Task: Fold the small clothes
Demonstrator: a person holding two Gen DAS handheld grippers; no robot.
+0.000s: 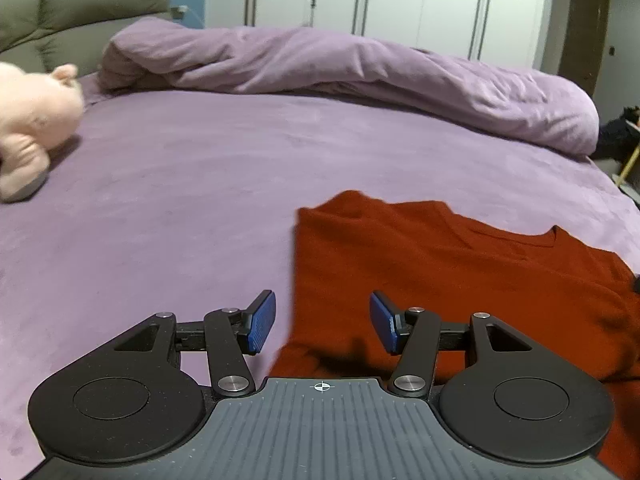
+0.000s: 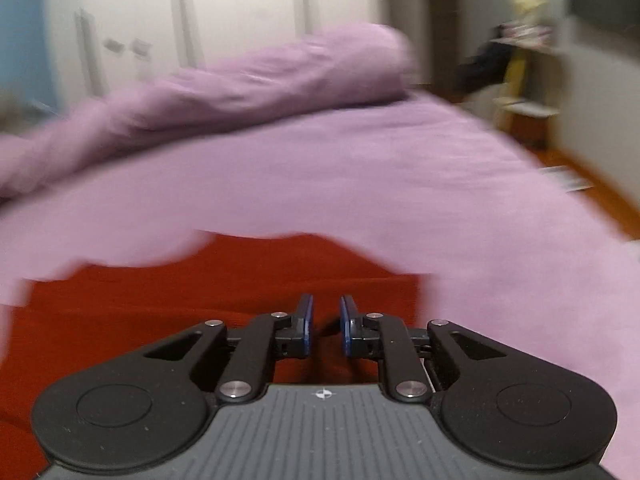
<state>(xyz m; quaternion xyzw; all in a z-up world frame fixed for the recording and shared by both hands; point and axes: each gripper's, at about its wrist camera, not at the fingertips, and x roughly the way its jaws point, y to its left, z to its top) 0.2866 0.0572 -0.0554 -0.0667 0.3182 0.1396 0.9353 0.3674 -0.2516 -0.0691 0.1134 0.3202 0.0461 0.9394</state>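
A: Item one, the bed (image 1: 180, 208)?

B: Purple sheet, broad and bare to the left of the garment and beyond it. Ample room there for sweeping a fold across. Its right edge dropped off to the floor, seen in the right wrist view, not far beyond the cloth.

A: Item two?

B: Bunched purple duvet (image 1: 360, 72), lying along the far side, well apart from the work. No obstruction judged likely.

A: Item three, the task piece?

B: Red shirt (image 1: 440, 280), spread flat on the near right part of the bed, neckline toward the far side. Its left edge ran straight, passing between the left gripper's fingers.

A: Smaller entries?

B: Pink plush toy (image 1: 32, 120), far left, clear of any fold path. Left gripper (image 1: 322, 322), jaws wide, holding nothing, hovering over that left edge. Right gripper (image 2: 325, 326), jaws narrow with a small gap; no cloth visibly pinched, though the view was blurred.

A: Risks?

B: Judged: a wide jaw closing might catch the sheet along with the shirt edge, dragging both. A grip on one layer only would let the fold skew. Haste by the right gripper could ruck the flat cloth.
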